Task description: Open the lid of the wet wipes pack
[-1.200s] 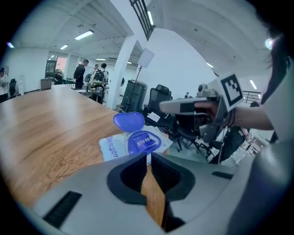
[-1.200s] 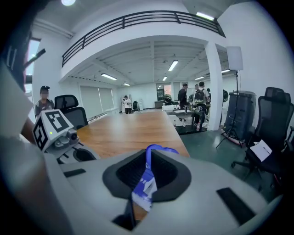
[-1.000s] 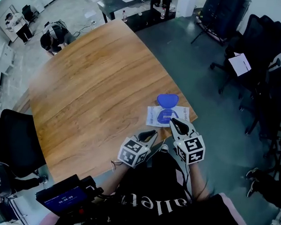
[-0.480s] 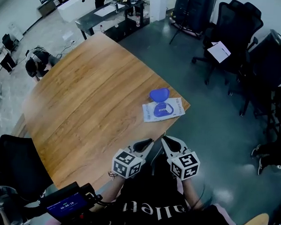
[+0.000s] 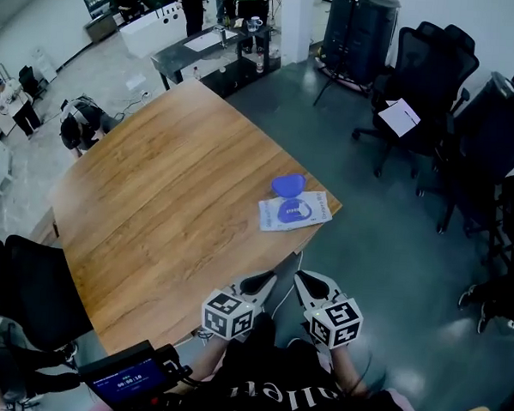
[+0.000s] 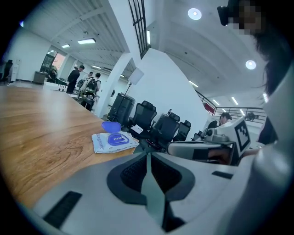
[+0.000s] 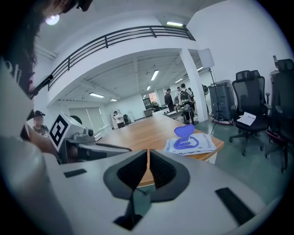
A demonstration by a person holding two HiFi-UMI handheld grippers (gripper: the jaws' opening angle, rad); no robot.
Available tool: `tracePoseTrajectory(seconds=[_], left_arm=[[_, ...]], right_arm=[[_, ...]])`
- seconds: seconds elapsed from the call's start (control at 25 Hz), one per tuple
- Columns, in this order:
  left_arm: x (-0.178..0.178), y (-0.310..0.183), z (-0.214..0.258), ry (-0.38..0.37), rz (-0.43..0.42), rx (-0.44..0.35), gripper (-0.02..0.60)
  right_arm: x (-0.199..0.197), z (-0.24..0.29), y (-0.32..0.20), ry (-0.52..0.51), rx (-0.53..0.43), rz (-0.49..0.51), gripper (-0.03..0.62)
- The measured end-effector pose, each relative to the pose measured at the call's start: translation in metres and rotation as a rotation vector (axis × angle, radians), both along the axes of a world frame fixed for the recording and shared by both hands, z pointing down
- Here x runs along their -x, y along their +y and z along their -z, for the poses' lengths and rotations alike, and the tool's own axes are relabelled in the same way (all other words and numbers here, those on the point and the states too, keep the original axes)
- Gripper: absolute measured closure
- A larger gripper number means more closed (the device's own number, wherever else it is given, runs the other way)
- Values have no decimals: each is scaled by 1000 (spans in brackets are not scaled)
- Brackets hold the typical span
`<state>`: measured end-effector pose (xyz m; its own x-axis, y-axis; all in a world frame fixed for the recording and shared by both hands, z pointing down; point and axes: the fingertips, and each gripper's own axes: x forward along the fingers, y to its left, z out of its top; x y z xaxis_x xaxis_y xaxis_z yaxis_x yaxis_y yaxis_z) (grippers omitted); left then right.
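The wet wipes pack (image 5: 295, 213) lies flat near the wooden table's right corner, white with a blue centre, and its blue lid (image 5: 288, 186) is flipped open and stands up behind it. It also shows as the pack (image 6: 115, 141) in the left gripper view and the pack (image 7: 191, 144) in the right gripper view. My left gripper (image 5: 266, 281) and right gripper (image 5: 305, 280) hang close to my body, off the table's near edge and well short of the pack. Both are shut with nothing between the jaws.
The wooden table (image 5: 163, 195) is otherwise bare. Black office chairs (image 5: 423, 72) stand to the right on the grey floor, another chair (image 5: 25, 287) at the near left. A dark desk (image 5: 209, 47) with people around it lies beyond the table's far end.
Both grippers have drawn back from the pack toward my body. The view has pulled away, so the pack sits farther off, with its lid open throughout.
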<state>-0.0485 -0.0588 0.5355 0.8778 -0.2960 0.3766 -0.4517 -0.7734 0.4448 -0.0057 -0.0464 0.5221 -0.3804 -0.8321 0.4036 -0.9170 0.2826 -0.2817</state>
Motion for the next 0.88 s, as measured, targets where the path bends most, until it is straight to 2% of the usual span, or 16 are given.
tracePoseTrajectory(seconds=[0.28, 0.52, 0.64, 0.88], left_arm=[[-15, 58, 8, 15, 121, -37, 552], [-28, 133, 14, 28, 162, -59, 552], [-25, 161, 11, 8, 183, -59, 552], [-15, 193, 12, -8, 225, -56, 552]], right_arm=[[-11, 11, 78, 17, -17, 104, 569], [-26, 7, 147, -11, -17, 133, 569], [-28, 2, 171, -26, -15, 147, 569], [-23, -5, 206, -28, -5, 167, 574]])
